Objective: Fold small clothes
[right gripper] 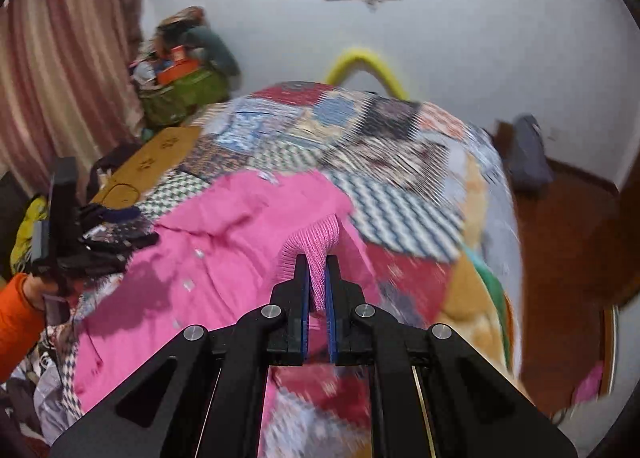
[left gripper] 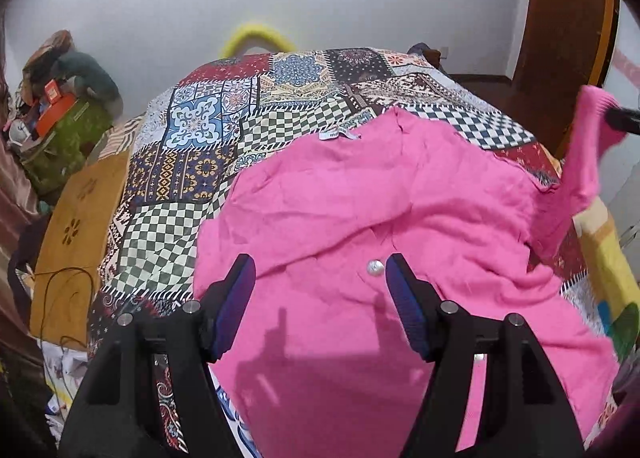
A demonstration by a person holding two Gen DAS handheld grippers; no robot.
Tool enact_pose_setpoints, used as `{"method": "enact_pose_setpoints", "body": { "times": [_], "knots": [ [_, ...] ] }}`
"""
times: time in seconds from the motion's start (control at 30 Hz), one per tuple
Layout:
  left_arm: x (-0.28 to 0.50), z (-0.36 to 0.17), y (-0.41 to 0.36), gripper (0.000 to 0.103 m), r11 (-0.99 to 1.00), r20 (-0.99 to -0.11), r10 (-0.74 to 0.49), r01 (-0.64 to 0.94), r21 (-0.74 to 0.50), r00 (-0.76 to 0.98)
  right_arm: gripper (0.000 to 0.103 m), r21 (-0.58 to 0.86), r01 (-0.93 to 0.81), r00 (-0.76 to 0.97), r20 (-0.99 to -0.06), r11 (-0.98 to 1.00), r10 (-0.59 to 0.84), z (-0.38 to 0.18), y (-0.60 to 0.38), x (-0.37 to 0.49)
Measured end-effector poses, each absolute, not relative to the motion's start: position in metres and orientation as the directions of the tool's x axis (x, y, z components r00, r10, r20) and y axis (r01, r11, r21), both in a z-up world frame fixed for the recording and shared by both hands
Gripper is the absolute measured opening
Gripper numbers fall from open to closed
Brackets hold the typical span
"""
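A pink buttoned cardigan (left gripper: pixel 360 210) lies spread on a patchwork bedspread (left gripper: pixel 224 122). My left gripper (left gripper: pixel 320 270) is open and empty just above the garment's front, a white button (left gripper: pixel 375 268) next to its right finger. My right gripper (right gripper: pixel 318 270) is shut on the ribbed cuff of the pink sleeve (right gripper: pixel 316 238) and holds it lifted off the bed. In the left wrist view the sleeve (left gripper: pixel 588 146) rises at the far right, with the right gripper's tip (left gripper: pixel 622 120) on it. The cardigan's body (right gripper: pixel 224 250) lies left of the right gripper.
A wooden bed frame (left gripper: pixel 80 218) runs along the left side, with a black cable on it. A green bag of clutter (left gripper: pixel 64 134) stands at the far left. A wooden door (left gripper: pixel 560 38) is at the right. A yellow hoop (left gripper: pixel 256 36) sits behind the bed.
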State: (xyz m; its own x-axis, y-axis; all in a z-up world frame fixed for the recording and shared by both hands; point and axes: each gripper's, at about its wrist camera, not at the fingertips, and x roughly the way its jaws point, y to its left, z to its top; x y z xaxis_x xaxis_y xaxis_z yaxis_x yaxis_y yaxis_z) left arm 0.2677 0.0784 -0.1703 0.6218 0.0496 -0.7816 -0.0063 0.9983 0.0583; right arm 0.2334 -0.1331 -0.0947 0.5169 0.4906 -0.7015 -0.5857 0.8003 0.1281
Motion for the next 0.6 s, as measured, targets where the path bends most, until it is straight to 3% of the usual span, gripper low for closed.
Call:
{"method": "enact_pose_setpoints", "body": {
  "times": [0.43,0.5,0.57,0.6],
  "knots": [
    [0.285,-0.193,0.131,0.067,0.999,-0.807,0.013,-0.048,-0.020,0.591,0.007,0.123,-0.748,0.342,-0.770,0.652,0.538,-0.148,0.021,0.293],
    [0.288,-0.197,0.134,0.067,0.998,-0.814,0.003,-0.051,-0.033,0.581,0.013,0.127,-0.743,0.331,-0.784,0.657,0.526,-0.153,0.031,0.296],
    [0.291,-0.201,0.135,0.067,0.997,-0.818,-0.012,-0.051,-0.051,0.574,0.031,0.139,-0.739,0.323,-0.786,0.660,0.527,-0.156,0.033,0.296],
    [0.292,-0.202,0.133,0.067,0.997,-0.819,-0.023,-0.048,-0.061,0.573,0.034,0.145,-0.738,0.324,-0.780,0.659,0.535,-0.154,0.030,0.295]
  ]
}}
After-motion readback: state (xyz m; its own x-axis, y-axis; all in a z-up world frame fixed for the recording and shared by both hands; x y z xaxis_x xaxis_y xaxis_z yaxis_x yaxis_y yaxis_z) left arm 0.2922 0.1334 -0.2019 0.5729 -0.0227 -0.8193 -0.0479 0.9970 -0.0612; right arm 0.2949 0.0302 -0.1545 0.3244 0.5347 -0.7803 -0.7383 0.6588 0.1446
